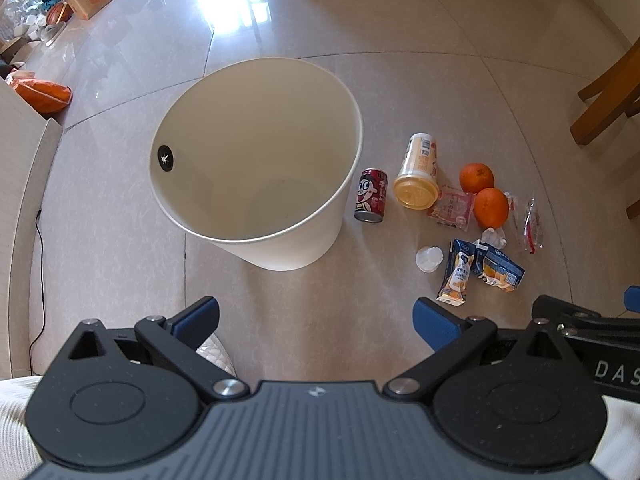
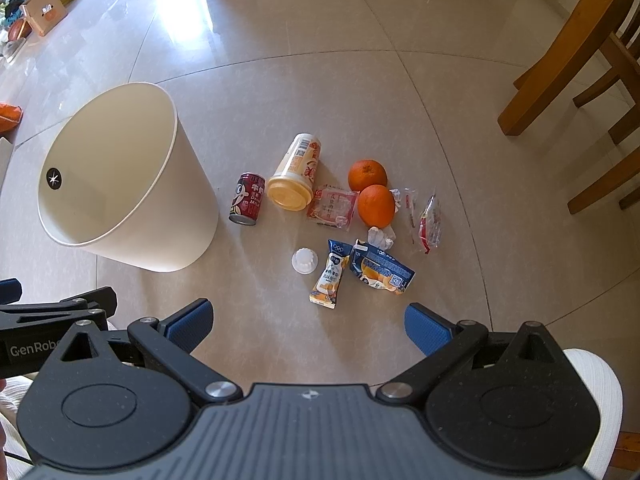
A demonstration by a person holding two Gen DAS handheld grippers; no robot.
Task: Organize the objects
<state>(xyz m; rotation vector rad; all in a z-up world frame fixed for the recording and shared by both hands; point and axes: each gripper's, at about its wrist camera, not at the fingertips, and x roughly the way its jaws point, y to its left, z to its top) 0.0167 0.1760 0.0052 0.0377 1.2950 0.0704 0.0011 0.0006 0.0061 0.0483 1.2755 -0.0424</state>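
Your left gripper [image 1: 316,316] and right gripper [image 2: 308,320] both hang spread wide over bare floor tile [image 2: 280,80], gripping nothing, with open tile ahead of each and wooden chair legs [image 2: 560,80] off to the right. The white bin [image 1: 256,160] stands upright at left with nothing visible inside. Just beside its right wall stands a red can [image 2: 247,199], then a yellow-lidded cup [image 2: 294,174] on its side, two oranges [image 2: 374,192], wrappers and two crushed cartons [image 2: 360,272].

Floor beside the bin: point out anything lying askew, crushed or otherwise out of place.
The bin stands upright and looks empty, while litter lies scattered on the floor to its right. The red can and yellow cup lie tipped on their sides. Two drink cartons look crushed. Wrappers and two oranges lie loose among them.
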